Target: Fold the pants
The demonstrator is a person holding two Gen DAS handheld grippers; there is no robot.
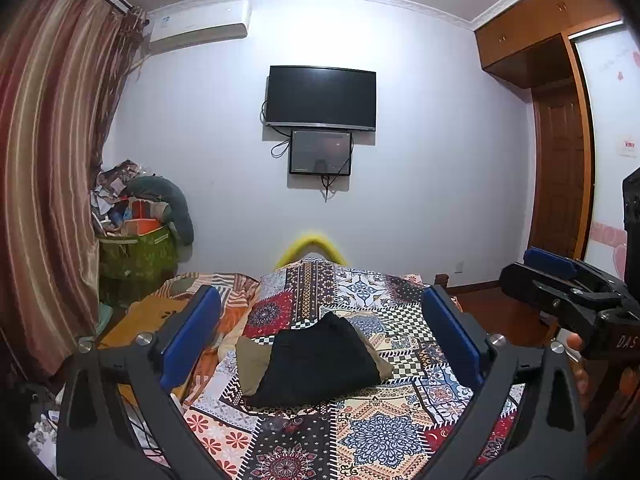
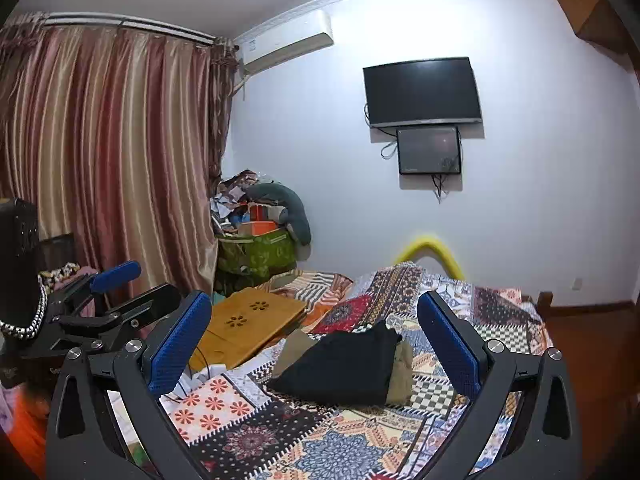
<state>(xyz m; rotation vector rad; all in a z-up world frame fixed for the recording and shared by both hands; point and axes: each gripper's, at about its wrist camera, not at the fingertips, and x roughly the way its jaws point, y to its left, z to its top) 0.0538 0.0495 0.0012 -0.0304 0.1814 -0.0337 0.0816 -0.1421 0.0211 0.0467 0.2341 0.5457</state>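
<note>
A: Item one, the pants (image 1: 320, 364). Where are they lying?

B: They are lying folded in a compact black bundle on the bed (image 1: 384, 432), over a patchwork quilt (image 1: 352, 292). In the right wrist view the same bundle (image 2: 344, 364) is sitting mid-bed, thick fold towards the camera.

A: Anything lying with them?

B: An olive-tan garment (image 1: 250, 364) is sitting under the pants, showing past both sides of them in the left wrist view; I cannot tell what sort of garment.

A: Item two, the left tongs (image 1: 320, 340).

B: They are standing wide open, blue pads (image 1: 192, 332) apart on either side of the bundle as seen, gripping nothing. No pad is touching the cloth.

A: Item three, the right tongs (image 2: 316, 344).

B: Likewise gaping wide, holding nothing, the pants showing in the gap beyond the fingertips. In the left wrist view these tongs (image 1: 552, 276) are hovering at the right edge, apart from the bundle, with fingers of a hand (image 1: 576, 344) showing beneath them.

A: Other stock on the bed?

B: A wooden lap tray (image 2: 248, 324) with flower cut-outs is resting to the left of the pants, near but apart from them. A yellow curved bar (image 1: 312, 244) is rising at the far end of the bed.

A: Room fittings?

B: A television (image 1: 322, 96) is hanging on the far wall with a smaller screen (image 1: 320, 152) just beneath it, an air conditioner (image 1: 200, 26) is sitting high at left, striped curtains (image 2: 112, 152) are hanging beside it, and a green bin (image 2: 256, 256) heaped with clutter is standing in the corner
</note>
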